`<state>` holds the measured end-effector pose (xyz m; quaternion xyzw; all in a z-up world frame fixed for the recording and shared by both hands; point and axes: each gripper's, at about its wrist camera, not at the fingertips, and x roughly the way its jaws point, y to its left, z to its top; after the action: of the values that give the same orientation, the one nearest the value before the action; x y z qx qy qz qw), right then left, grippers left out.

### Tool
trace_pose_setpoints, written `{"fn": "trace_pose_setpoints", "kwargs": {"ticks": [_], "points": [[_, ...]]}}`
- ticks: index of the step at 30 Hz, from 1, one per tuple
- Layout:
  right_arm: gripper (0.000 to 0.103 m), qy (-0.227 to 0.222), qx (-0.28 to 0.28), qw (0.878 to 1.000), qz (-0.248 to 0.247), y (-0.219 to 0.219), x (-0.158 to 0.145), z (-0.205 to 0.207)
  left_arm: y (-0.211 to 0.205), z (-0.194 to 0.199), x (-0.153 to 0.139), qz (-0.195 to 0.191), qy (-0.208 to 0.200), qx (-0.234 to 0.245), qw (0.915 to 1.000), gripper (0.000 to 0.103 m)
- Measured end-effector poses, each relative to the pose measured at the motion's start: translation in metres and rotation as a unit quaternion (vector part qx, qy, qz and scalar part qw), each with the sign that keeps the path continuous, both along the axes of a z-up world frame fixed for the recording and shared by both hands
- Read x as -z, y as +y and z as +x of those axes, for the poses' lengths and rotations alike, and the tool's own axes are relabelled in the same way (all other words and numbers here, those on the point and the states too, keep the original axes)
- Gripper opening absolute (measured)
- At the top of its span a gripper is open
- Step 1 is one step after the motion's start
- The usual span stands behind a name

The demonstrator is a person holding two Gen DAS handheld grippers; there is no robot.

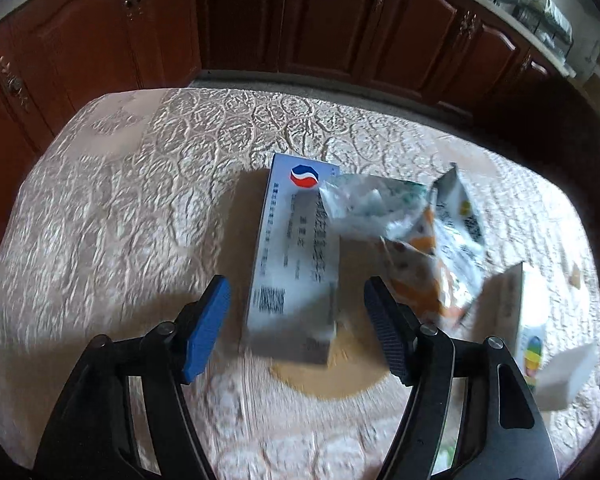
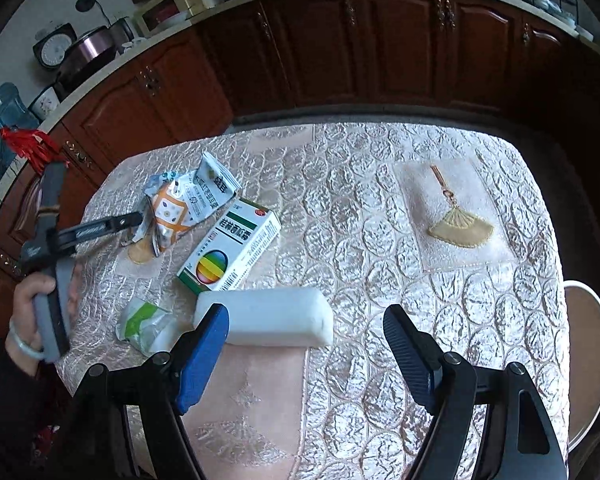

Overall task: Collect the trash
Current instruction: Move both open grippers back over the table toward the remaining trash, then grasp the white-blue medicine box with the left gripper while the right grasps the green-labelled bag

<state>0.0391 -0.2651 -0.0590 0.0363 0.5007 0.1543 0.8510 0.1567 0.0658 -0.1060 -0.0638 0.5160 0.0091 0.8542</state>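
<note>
Shiny cloth, paper and plastic

My worktop (image 2: 360, 200) cloth looks bumpy and shiny; the box (image 1: 296, 256) is smooth paper card, the wrapper (image 1: 416, 232) crinkly plastic.

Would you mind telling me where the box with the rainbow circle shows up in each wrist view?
Left wrist view: the box with the rainbow circle sits at the far right edge, partly cut off behind the right finger.
Right wrist view: the same box lies left of centre, just beyond the white block.
Shared landmark: the crumpled orange-and-silver wrapper beside the box.
</note>
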Motion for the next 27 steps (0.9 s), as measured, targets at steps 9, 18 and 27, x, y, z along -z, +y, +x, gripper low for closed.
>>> {"fn": "trace_pose_setpoints", "kwargs": {"ticks": [9,18,27], "points": [[0.078,0.034,-0.004,0.999,0.030,0.005,0.015,0.016,0.003,0.025,0.021,0.024,0.005,0.002,0.9997,0.053],[0.078,0.011,-0.057,0.997,0.055,0.033,-0.004,0.012,0.032,-0.005,0.008,-0.005,-0.007,-0.001,1.0000,0.046],[0.078,0.011,-0.230,0.971,0.063,0.133,0.002,0.000,0.048,-0.041,-0.020,-0.016,-0.017,0.001,0.9997,0.046]]}}
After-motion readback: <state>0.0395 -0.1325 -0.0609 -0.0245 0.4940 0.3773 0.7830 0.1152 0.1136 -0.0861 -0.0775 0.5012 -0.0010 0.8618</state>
